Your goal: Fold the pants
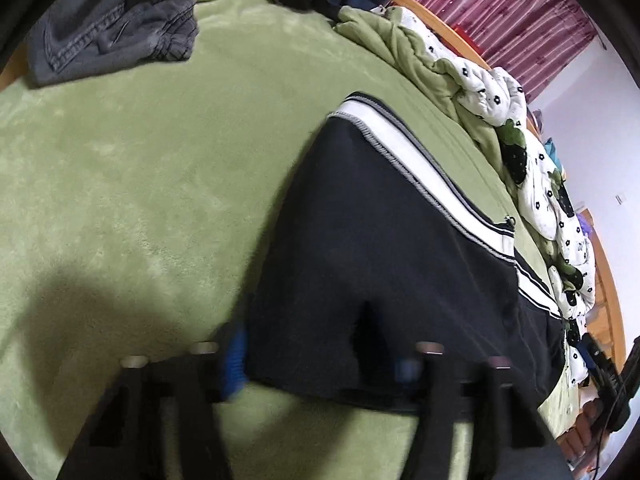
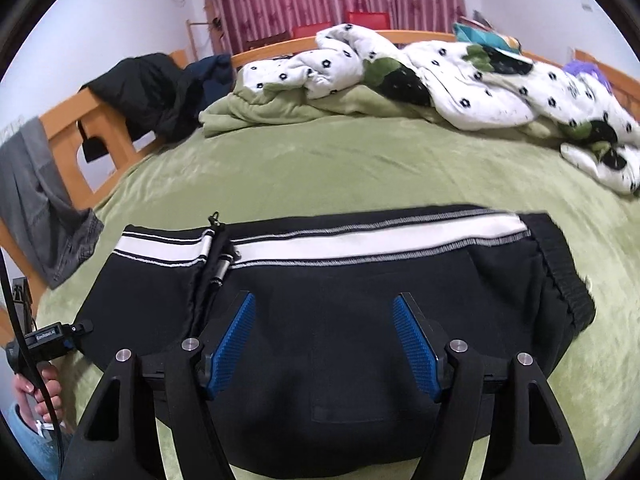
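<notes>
1. On the green blanket (image 2: 320, 168) of the bed we see the black pants (image 2: 340, 280), folded into a wide, flat bundle; their white side stripe (image 2: 360, 240) runs along the edge far from us.
2. Above the pants we hold the right gripper (image 2: 324, 344). Its two blue pads (image 2: 416, 348) stand wide apart over the black cloth, and nothing is pressed between them, so it is released.
3. At the near edge of the pants (image 1: 380, 260) is the left gripper (image 1: 320, 360). One blue pad (image 1: 236, 360) shows just beside the cloth and the other is half hidden by it. The picture is blurred there, and we cannot tell if the pads pinch the cloth or not.
4. Beyond the pants, a white quilt with black flowers (image 2: 460, 80) lies crumpled along the wooden bed frame (image 2: 72, 136).
5. Left of the pants, grey jeans (image 2: 36, 200) hang over the frame. In the left wrist view the jeans (image 1: 112, 28) lie at the far corner of the blanket.
6. Near the left end of the pants, our hand (image 2: 40, 392) holds the handle of the other gripper.
</notes>
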{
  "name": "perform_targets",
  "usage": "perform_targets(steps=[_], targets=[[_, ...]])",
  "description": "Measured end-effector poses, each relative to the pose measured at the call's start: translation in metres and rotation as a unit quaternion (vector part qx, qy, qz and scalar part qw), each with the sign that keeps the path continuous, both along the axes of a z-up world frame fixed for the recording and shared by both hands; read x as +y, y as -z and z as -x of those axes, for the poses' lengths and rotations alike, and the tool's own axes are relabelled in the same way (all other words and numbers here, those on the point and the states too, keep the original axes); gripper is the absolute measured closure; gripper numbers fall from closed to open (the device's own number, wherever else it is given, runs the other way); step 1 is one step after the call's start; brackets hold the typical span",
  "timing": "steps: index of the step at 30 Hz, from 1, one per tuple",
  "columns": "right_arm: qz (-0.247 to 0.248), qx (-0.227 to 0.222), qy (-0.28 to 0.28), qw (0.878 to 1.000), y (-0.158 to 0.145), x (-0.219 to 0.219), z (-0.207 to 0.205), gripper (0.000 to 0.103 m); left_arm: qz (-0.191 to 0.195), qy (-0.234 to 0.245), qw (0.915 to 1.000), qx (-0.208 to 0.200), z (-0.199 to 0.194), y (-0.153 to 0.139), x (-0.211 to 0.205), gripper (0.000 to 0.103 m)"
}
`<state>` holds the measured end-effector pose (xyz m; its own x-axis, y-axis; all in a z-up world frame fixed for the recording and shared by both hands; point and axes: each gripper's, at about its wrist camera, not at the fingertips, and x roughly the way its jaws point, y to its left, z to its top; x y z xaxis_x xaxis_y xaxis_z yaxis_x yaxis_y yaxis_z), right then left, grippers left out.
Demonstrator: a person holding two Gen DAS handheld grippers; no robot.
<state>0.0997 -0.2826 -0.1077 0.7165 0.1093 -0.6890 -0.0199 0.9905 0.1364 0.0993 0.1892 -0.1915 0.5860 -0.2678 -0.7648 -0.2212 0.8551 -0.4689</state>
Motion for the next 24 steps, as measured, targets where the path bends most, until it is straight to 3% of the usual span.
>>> perform_targets(steps=[2,4,6,10,15,21,24], targets=[[0.000,0.007,0.005,1.000,0.005,-0.008,0.002,0.035,-0.019,0.000,0.9998,-0.008,0.000,-0.011,-0.006,0.080],[0.003,0.009,0.006,1.000,0.007,-0.016,0.005,0.037,-0.060,0.007,0.9976,-0.034,0.001,-0.031,-0.021,0.085],[0.009,0.003,0.013,1.000,0.006,-0.025,0.011,0.037,-0.093,0.014,0.9935,-0.064,0.003,-0.053,-0.036,0.086],[0.007,0.001,0.027,1.000,0.004,-0.048,0.021,0.037,-0.126,0.046,0.9851,-0.108,0.001,-0.095,-0.079,0.087],[0.019,-0.018,0.049,0.998,-0.004,-0.080,0.040,0.037,-0.156,0.135,0.9660,-0.156,0.004,-0.135,-0.168,0.088],[0.009,-0.024,0.101,0.995,-0.007,-0.127,0.063,0.037,-0.152,0.220,0.9498,-0.162,0.000,-0.129,-0.278,0.088],[-0.023,-0.021,0.124,0.992,-0.005,-0.151,0.073,0.037,-0.134,0.247,0.9487,-0.146,-0.001,-0.108,-0.321,0.088]])
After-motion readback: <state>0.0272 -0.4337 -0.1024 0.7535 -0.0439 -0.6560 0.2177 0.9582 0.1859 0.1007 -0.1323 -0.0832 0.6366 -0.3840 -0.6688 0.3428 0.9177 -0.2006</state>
